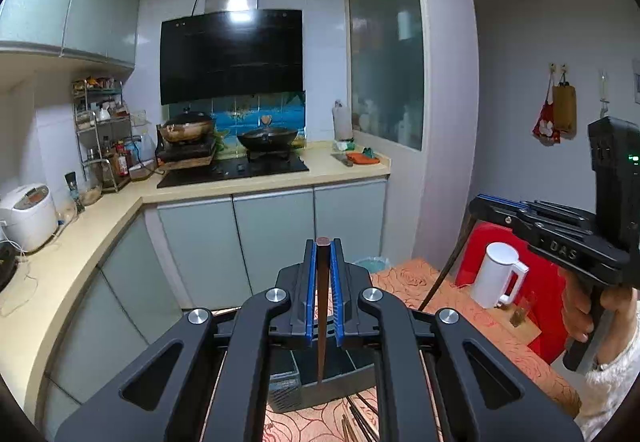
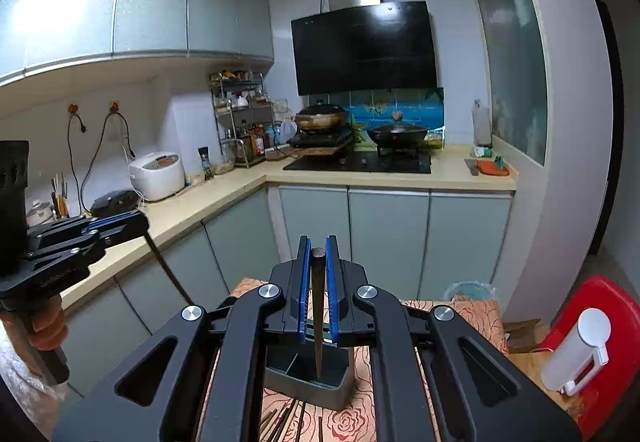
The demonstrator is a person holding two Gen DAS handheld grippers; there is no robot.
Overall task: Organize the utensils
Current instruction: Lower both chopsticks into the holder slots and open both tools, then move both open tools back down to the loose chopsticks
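Observation:
My left gripper (image 1: 323,246) is shut on a dark wooden chopstick (image 1: 321,314) that hangs point down over a dark grey utensil holder (image 1: 304,382) on the table. My right gripper (image 2: 319,244) is shut on another dark chopstick (image 2: 317,322), its tip inside a compartment of the same holder (image 2: 312,382). The right gripper also shows at the right of the left wrist view (image 1: 486,207), the left gripper at the left of the right wrist view (image 2: 136,222). Several loose chopsticks (image 2: 284,422) lie on the cloth in front of the holder.
The table has a floral orange cloth (image 2: 352,422). A white kettle (image 1: 498,276) and a red chair (image 1: 540,282) stand to the right. A bin (image 2: 468,290) sits by the cabinets. The kitchen counter (image 1: 80,242) with a rice cooker (image 1: 28,215) runs along the left.

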